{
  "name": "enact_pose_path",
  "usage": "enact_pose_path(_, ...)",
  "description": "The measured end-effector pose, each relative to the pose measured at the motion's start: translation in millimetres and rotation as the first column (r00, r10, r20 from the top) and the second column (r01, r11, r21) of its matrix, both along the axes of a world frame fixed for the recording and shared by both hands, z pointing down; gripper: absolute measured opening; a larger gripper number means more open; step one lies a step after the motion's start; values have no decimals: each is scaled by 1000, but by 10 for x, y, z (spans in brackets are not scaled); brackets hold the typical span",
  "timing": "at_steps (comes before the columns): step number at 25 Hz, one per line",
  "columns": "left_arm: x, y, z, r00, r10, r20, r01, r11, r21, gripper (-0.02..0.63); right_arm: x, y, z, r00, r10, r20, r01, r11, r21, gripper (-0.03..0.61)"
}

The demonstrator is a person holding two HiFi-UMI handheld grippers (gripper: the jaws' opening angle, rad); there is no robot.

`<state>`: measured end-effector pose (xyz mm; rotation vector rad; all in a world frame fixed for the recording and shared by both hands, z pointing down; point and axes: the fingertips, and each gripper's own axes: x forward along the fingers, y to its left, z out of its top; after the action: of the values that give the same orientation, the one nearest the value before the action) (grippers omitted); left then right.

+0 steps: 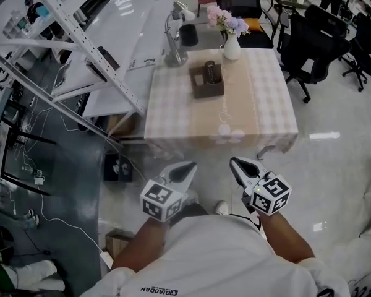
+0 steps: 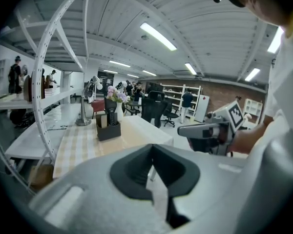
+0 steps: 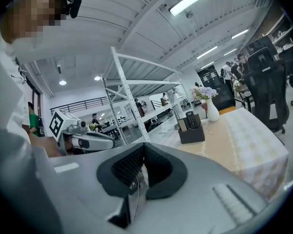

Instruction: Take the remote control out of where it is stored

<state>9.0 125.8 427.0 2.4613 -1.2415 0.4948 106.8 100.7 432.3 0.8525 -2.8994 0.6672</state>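
The black remote control [image 1: 212,72] stands upright in a dark brown holder box [image 1: 206,85] on the checked-cloth table [image 1: 260,113]. Both grippers hover over the floor short of the table's near edge, well apart from the box. My left gripper [image 1: 190,166] is shut and holds nothing. My right gripper [image 1: 237,162] is shut and empty too. In the left gripper view the holder [image 2: 109,129] with the remote [image 2: 112,116] lies far ahead, and the right gripper [image 2: 205,130] shows beside it. The right gripper view also shows the remote [image 3: 190,120] in its holder [image 3: 192,134].
A white vase of flowers [image 1: 231,44], a desk lamp [image 1: 175,39] and a black cup [image 1: 188,34] stand at the table's far side. A metal shelving rack [image 1: 80,36] runs along the left. Black office chairs [image 1: 309,45] stand to the right. A cardboard box [image 1: 116,241] lies on the floor.
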Motion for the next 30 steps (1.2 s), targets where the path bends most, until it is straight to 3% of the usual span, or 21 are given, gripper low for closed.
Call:
enact_pose_path(16, 39, -783, 157, 997, 62, -34, -62, 998, 1, 0, 10, -609, 169, 997, 52, -66, -52, 999, -8, 6)
enact_pose_path(30, -477, -1786, 118, 993, 112, -40, -111, 994, 20, 0, -492, -1540, 206, 984, 105, -144, -108, 994, -7, 6)
